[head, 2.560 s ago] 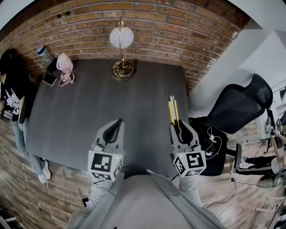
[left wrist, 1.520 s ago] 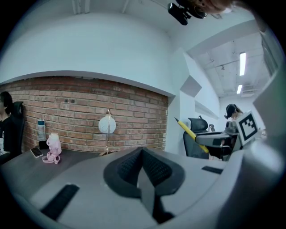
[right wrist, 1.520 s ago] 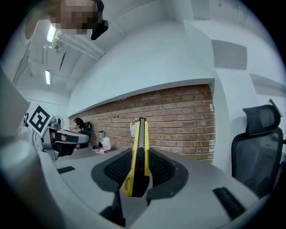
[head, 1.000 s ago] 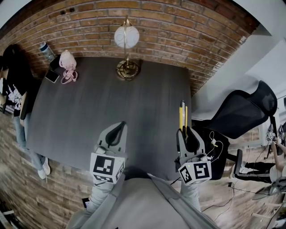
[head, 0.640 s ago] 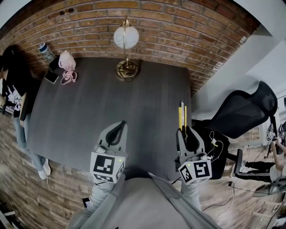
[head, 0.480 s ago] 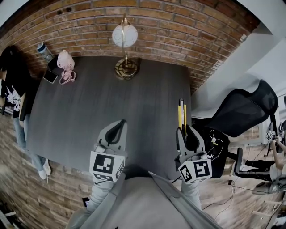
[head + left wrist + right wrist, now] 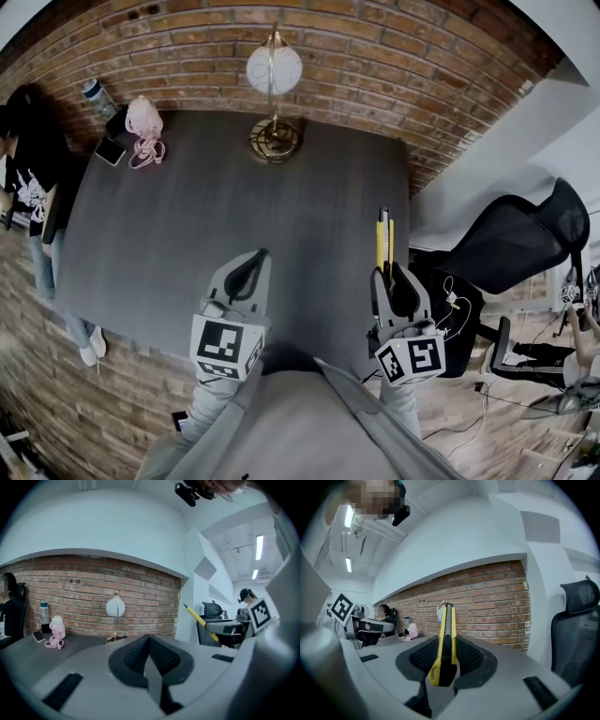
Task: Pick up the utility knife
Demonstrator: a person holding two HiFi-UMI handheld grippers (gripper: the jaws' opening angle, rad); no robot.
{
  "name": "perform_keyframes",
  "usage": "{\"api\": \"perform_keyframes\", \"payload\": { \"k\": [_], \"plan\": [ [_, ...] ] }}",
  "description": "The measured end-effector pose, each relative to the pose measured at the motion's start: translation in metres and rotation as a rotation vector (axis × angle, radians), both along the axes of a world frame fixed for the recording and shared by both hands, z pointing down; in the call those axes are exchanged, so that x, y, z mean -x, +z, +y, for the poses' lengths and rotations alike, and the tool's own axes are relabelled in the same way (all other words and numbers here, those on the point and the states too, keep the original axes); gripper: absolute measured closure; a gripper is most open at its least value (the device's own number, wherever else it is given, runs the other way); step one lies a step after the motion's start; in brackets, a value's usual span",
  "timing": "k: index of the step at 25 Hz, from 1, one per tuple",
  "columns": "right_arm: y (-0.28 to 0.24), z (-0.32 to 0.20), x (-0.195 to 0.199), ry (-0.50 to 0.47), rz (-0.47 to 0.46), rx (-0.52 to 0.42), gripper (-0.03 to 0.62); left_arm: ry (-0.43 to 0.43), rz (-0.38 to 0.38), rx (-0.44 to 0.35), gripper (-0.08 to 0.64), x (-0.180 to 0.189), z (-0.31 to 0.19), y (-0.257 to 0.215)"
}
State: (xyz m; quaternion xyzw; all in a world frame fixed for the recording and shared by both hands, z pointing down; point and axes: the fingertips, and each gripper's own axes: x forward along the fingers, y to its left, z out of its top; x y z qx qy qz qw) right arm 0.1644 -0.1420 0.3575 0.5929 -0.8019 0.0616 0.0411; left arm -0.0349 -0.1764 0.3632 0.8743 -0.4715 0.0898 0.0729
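Carried slightly rightward, knife [image 7: 383, 236] is riding clamped in my right gripper [image 7: 387, 272], left gripper [image 7: 254, 260] hanging closed, empty; any slackening is risking a drop onto the worktop [image 7: 187, 225].

In the head view the table [image 7: 187, 244] fills the middle of the frame, with the brick wall [image 7: 375, 56] behind it along the top. A lamp [image 7: 275, 139] stands at its far edge, top centre. A bottle [image 7: 96, 97], a phone [image 7: 111, 150] and a pouch [image 7: 143, 125] cluster at its upper left corner. A person [image 7: 28, 187] stands at the left edge and a chair [image 7: 511, 248] at the right. The 2 grippers sit at lower centre: the left gripper [image 7: 255, 258] over the table's near edge, the right gripper [image 7: 386, 274] by its right edge, with the utility knife [image 7: 383, 236] between its jaws, pointing up the frame.
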Motion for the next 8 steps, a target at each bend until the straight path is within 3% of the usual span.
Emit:
{"api": "perform_keyframes", "payload": {
  "k": [8],
  "plan": [
    [0.0042,-0.0043,-0.0052,0.006,-0.011,0.009,0.462,-0.004,-0.003,0.015,0.541,-0.0017,-0.0042,0.0073]
  ]
}}
